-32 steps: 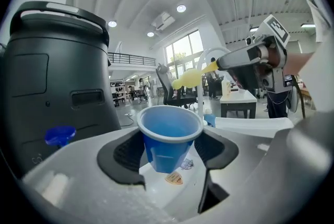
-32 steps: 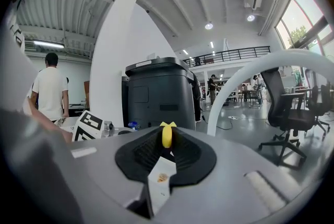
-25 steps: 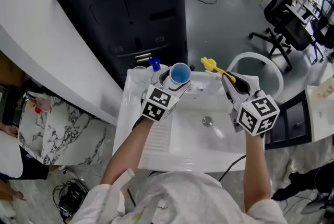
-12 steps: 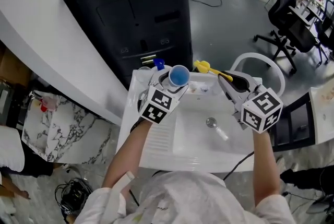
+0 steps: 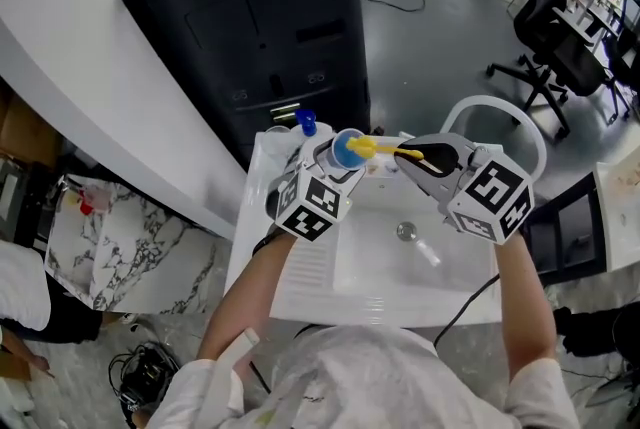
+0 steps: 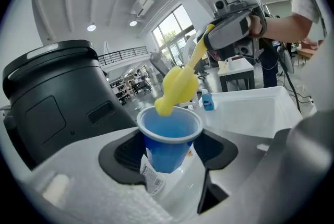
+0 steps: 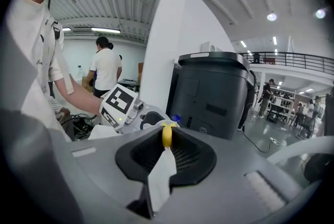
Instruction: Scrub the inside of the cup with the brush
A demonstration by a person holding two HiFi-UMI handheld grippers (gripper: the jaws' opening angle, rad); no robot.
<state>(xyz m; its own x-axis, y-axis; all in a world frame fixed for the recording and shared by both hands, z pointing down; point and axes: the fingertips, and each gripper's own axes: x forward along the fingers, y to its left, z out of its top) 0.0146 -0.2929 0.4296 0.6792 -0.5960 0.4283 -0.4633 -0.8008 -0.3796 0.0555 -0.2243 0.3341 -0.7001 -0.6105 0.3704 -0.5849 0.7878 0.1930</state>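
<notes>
My left gripper [image 5: 335,160] is shut on a blue plastic cup [image 6: 170,138], held upright over the back left of the white sink [image 5: 300,267]. The cup [image 5: 346,149] shows its open mouth in the head view. My right gripper [image 5: 425,157] is shut on the handle of a yellow brush [image 5: 380,149]. The brush's yellow foam head [image 6: 176,90] touches the cup's rim and dips just into its mouth. In the right gripper view only the yellow handle [image 7: 166,136] shows between the jaws.
A large black bin [image 5: 250,27] stands behind the sink. A blue-capped bottle [image 5: 306,125] sits at the sink's back left corner. The drain [image 5: 406,232] lies in the basin. A white curved pipe [image 5: 500,112] rises at the right. An office chair [image 5: 550,7] stands far right.
My right gripper swung the brush left, bringing its yellow head from beside the cup to the cup's mouth. The left gripper with the cup shifted slightly right.
</notes>
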